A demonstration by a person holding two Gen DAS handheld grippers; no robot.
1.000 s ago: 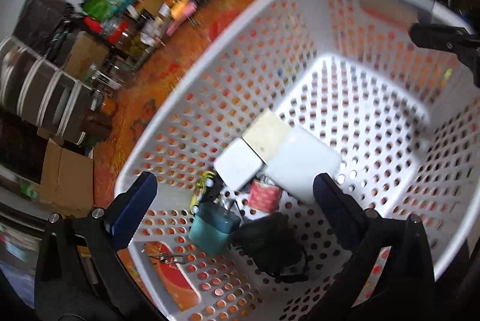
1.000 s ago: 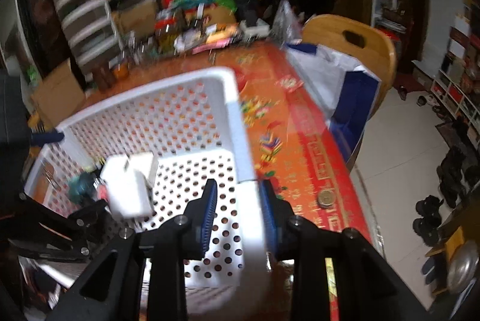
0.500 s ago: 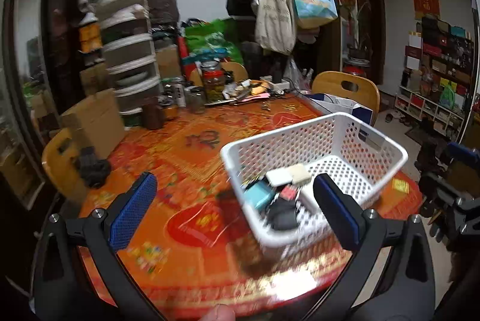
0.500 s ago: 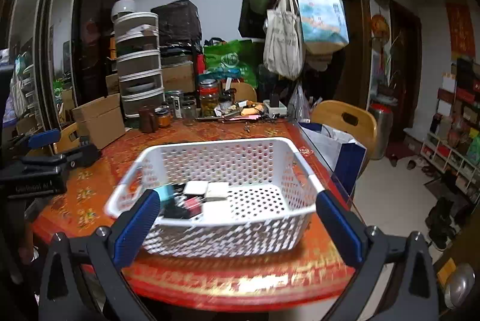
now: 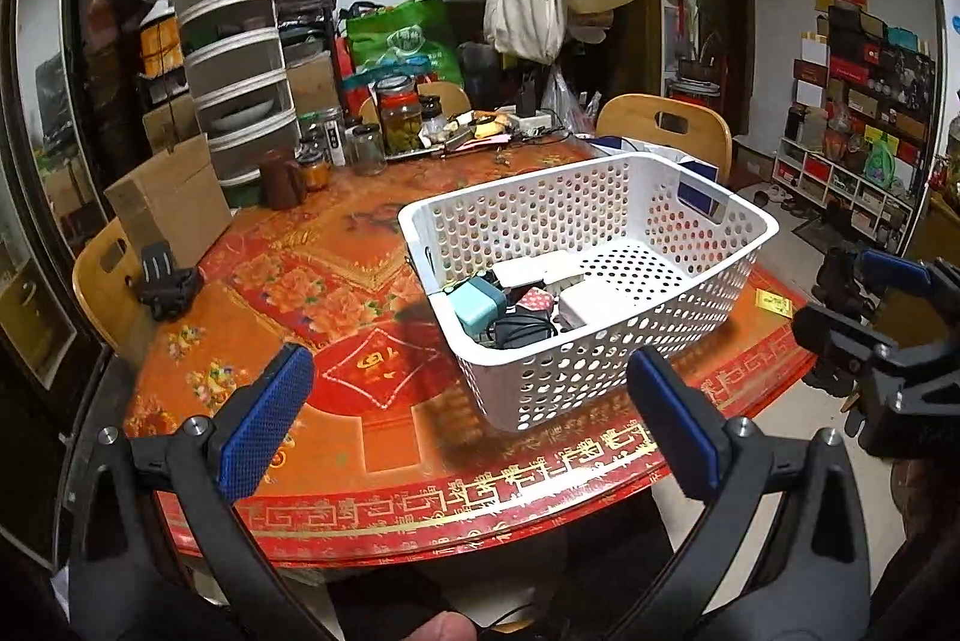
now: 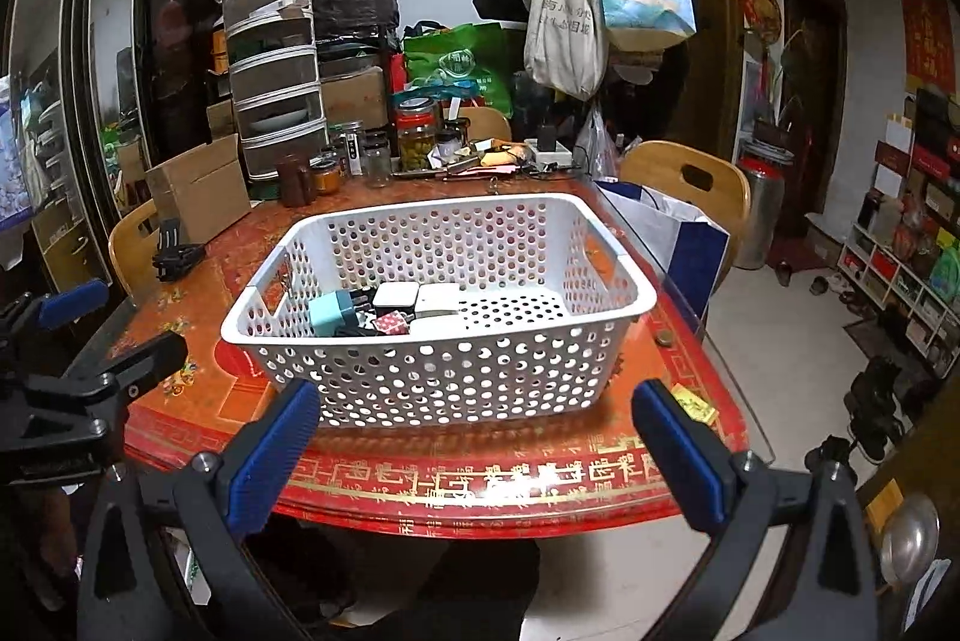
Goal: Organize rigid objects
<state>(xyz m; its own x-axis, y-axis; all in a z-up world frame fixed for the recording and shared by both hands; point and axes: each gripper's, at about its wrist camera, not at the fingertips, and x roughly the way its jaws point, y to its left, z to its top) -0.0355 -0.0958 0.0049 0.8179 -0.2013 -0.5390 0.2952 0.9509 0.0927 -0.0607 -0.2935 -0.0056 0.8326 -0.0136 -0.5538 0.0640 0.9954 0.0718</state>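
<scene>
Jars (image 6: 414, 134) and cardboard box (image 6: 201, 191) behind basket (image 6: 438, 377); both claws wide, empty.

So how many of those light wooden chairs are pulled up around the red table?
3 show: one wooden chair at the right far side, one at the left, one behind the jars. Others may be hidden.

Red patterned table (image 6: 456, 467) carries white perforated basket (image 6: 444, 383), cardboard box (image 6: 201, 188), jars (image 6: 417, 134), small yellow packet (image 6: 693, 404).
</scene>
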